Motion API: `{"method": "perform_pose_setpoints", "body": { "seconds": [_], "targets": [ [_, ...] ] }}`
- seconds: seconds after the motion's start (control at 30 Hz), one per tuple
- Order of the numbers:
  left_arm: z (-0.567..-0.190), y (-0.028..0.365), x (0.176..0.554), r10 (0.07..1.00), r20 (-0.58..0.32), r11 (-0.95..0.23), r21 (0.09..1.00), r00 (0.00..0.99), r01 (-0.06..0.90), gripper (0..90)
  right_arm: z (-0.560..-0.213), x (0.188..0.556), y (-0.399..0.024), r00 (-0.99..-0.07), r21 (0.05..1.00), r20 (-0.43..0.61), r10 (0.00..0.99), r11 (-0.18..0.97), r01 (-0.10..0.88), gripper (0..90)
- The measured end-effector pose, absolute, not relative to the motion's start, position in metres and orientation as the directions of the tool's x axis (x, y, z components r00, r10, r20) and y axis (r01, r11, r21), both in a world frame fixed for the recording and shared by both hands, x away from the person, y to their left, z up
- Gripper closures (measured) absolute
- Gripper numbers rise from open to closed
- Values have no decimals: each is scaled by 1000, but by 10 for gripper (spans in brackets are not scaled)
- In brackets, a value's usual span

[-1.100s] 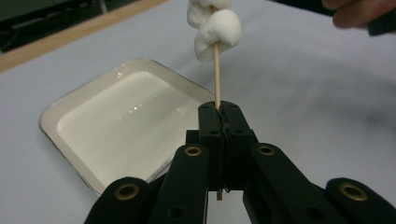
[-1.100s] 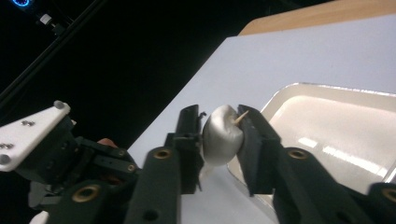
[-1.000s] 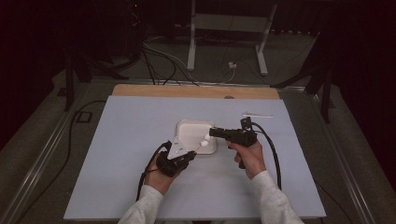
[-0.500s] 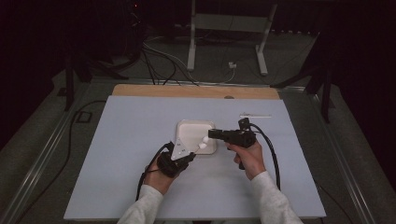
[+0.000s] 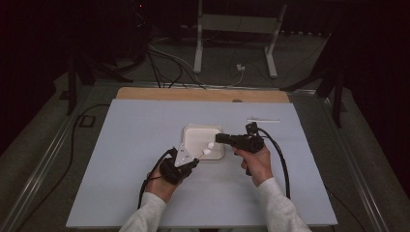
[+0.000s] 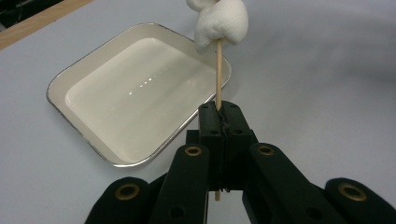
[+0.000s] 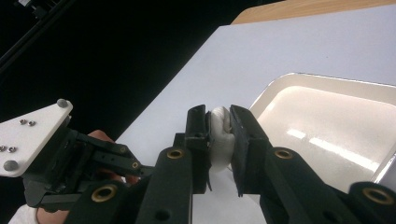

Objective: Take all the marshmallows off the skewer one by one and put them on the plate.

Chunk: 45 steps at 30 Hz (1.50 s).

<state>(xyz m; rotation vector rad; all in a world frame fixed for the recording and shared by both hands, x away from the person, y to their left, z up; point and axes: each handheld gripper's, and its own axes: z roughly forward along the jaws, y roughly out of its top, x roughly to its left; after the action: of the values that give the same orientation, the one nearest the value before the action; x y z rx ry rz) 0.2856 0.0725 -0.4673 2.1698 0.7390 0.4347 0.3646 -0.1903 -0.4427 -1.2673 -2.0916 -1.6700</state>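
Left tongs (image 6: 219, 116) clamped tight on one thin wooden skewer (image 6: 217, 70). Right tongs (image 7: 219, 123) pinch one white marshmallow (image 7: 220, 135) on its tip, at the shallow white enamel tray's (image 5: 193, 133) four o'clock corner on the pale blue tabletop (image 5: 121, 145). Two marshmallows (image 6: 219, 21) altogether. Right tongs have closed in since earlier.

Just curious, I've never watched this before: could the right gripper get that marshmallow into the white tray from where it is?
Probably yes. The right gripper already pinches the marshmallow right by the tray, which lies bare, though the left gripper grips its skewer.
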Motion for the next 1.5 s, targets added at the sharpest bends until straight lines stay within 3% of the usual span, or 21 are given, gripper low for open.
{"method": "perform_pose_setpoints", "body": {
  "seconds": [1.37,1.5],
  "targets": [
    [-471,87,282,625,83,-550,753,776,362,900,-451,370,-191,-586,704,618,525,-36,710,818],
    [-476,93,280,628,124,-593,716,768,369,900,-452,371,-193,-570,713,605,556,-61,698,825]
  ]
}}
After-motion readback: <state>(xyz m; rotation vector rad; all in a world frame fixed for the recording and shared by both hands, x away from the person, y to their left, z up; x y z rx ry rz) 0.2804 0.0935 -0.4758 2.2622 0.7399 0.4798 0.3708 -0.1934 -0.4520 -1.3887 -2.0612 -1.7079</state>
